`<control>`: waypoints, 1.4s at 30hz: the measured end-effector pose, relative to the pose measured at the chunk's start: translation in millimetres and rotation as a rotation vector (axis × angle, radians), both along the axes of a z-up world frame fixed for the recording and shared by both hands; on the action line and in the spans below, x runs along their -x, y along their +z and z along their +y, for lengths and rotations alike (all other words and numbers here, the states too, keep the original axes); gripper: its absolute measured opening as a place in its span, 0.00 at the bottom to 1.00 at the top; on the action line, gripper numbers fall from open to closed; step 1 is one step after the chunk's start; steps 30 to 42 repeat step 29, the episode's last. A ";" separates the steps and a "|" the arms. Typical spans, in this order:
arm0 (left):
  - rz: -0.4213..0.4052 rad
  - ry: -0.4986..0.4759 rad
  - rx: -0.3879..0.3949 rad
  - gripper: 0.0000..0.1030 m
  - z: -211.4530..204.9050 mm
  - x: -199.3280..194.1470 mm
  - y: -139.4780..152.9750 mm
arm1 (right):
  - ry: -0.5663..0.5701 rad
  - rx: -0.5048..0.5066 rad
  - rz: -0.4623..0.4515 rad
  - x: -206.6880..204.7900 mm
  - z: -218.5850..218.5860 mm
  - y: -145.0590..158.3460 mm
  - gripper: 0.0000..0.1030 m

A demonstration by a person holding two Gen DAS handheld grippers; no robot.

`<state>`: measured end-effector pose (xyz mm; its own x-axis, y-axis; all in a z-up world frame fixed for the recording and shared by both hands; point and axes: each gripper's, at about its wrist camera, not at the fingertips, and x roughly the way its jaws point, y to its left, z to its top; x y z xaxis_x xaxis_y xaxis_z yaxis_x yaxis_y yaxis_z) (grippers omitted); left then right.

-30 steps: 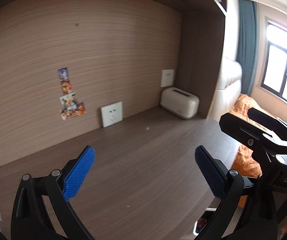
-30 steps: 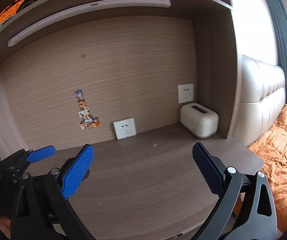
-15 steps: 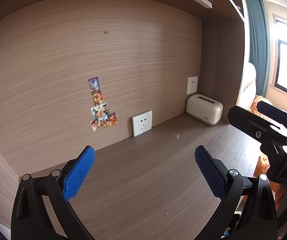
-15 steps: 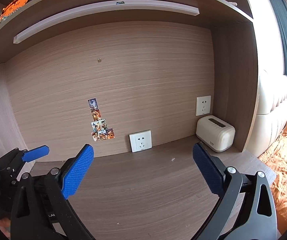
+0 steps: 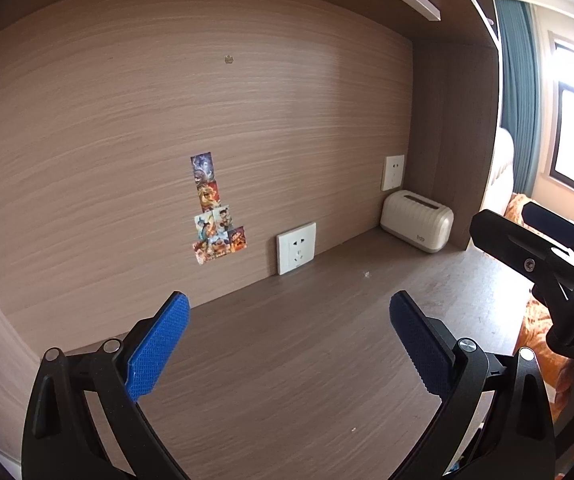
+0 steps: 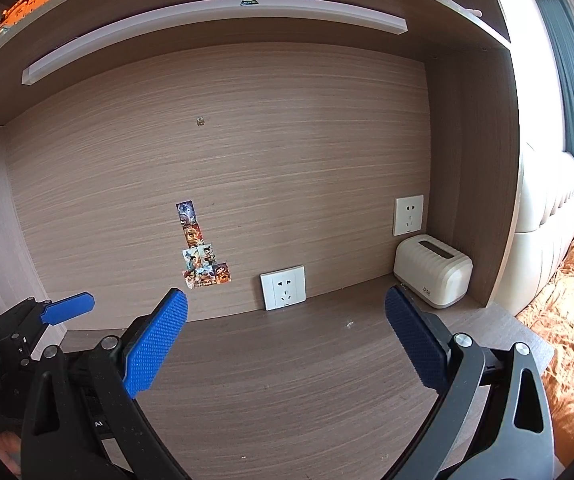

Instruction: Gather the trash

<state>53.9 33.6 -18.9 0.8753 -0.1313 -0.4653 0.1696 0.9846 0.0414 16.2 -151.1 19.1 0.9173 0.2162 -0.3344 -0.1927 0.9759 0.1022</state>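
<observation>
My left gripper [image 5: 289, 344] is open and empty above the brown wooden desk [image 5: 287, 380]. My right gripper [image 6: 285, 342] is open and empty too, held over the same desk [image 6: 287, 380]. A tiny pale scrap [image 5: 365, 275] lies on the desk near the back wall; it also shows in the right wrist view [image 6: 349, 324]. Another speck [image 5: 353, 429] lies nearer the front. The right gripper's black body [image 5: 543, 264] shows at the right edge of the left wrist view, and the left gripper's blue fingertip [image 6: 69, 309] at the left of the right wrist view.
A cream tissue box [image 6: 433, 277] stands in the back right corner [image 5: 417, 222]. Two white wall sockets [image 6: 283, 287] [image 6: 408, 215] and a cluster of stickers [image 6: 199, 248] are on the back panel. A shelf with a light bar [image 6: 215, 24] hangs above. An orange bedspread [image 6: 567, 320] lies right.
Both views have swung left and upward: the tissue box, sockets and stickers shifted right and lower in frame. Both grippers stayed open.
</observation>
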 end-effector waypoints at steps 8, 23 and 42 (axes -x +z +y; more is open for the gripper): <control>-0.009 0.008 -0.018 0.95 5.3 -8.5 0.6 | -0.008 0.007 -0.004 -7.5 5.5 2.2 0.96; 0.005 0.005 -0.013 0.95 17.2 -32.7 -7.9 | -0.012 0.023 0.019 -29.5 18.0 -3.1 0.96; 0.088 0.012 0.033 0.95 29.0 -57.5 -23.1 | -0.025 0.028 0.061 -47.9 24.7 -11.7 0.96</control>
